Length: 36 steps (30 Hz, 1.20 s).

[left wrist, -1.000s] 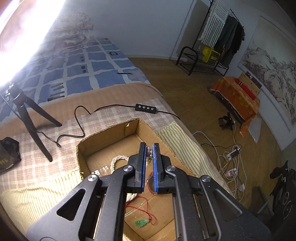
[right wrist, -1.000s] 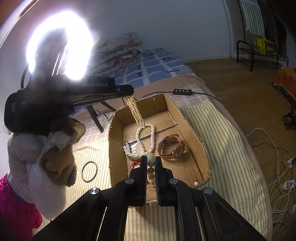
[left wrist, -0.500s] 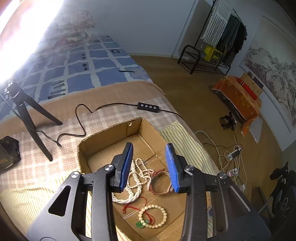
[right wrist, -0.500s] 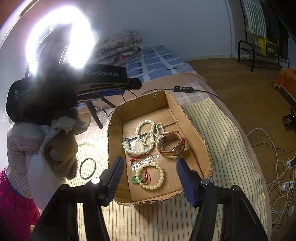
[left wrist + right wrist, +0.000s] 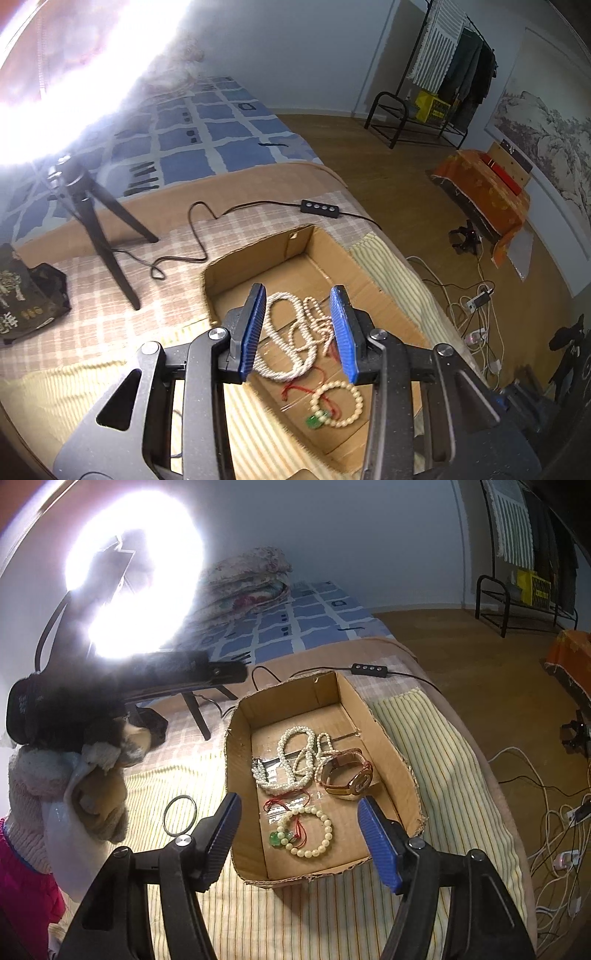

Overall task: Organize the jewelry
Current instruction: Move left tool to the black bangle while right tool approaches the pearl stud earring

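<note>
A shallow cardboard box (image 5: 391, 738) lies on the bed's striped cover (image 5: 436, 738) and holds all the jewelry we see but one piece. Toward its far half a long white pearl necklace (image 5: 295, 760) rests in a loose heap of several loops. Just beside it, on the right, a rose-gold wristwatch (image 5: 347, 779) lies on its side with its strap curled closed. Nearer the camera a cream bead bracelet (image 5: 314, 834) forms an open ring, carrying a red cord and a small green pendant (image 5: 275, 838) at its left edge. A dark thin bangle (image 5: 180, 814) lies outside the box on the striped cover, to its left.

We hold our left tool (image 5: 297, 328) above the box with its blue pads apart and nothing between them; the pearl necklace (image 5: 291, 339) shows through the gap. Our right tool (image 5: 301, 834) hovers over the near end of the box, its jaws opening, with nothing clamped.

Compared with one second earlier, both tools have gone from closed to open. The necklace then hung from the left tool and the bracelet sat pinched in the right; both pieces now lie on the box floor.
</note>
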{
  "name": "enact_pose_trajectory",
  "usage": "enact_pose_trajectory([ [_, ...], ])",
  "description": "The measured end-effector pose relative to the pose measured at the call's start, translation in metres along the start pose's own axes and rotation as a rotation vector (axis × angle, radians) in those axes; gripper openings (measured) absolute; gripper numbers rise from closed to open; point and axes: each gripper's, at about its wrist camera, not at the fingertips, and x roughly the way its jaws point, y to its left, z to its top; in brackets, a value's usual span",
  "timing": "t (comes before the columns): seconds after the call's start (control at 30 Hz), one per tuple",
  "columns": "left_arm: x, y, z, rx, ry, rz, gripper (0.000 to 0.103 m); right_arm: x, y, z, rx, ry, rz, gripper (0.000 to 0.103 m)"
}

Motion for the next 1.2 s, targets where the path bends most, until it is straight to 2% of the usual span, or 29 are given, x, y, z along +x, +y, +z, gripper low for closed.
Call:
enact_pose_trajectory([
  [0.33, -0.046, 0.052, -0.024, 0.009, -0.028, 0.076, 0.036, -0.012, 0.022, -0.003, -0.071, -0.029, 0.041, 0.065],
  [0.6, -0.061, 0.098, -0.056, -0.025, 0.006, 0.112, 0.036, -0.013, 0.048, -0.013, -0.137, -0.022, 0.108, 0.057],
  [0.93, -0.045, 0.141, -0.104, -0.120, 0.093, 0.095, 0.036, -0.002, 0.102, -0.055, -0.292, 0.025, 0.205, 0.056],
  [1.07, -0.033, 0.156, -0.118, -0.173, 0.132, 0.079, 0.036, 0.016, 0.118, -0.071, -0.359, 0.074, 0.211, 0.051],
  [1.2, -0.016, 0.167, -0.132, -0.219, 0.183, 0.066, 0.029, 0.034, 0.130, -0.086, -0.402, 0.129, 0.215, 0.048],
])
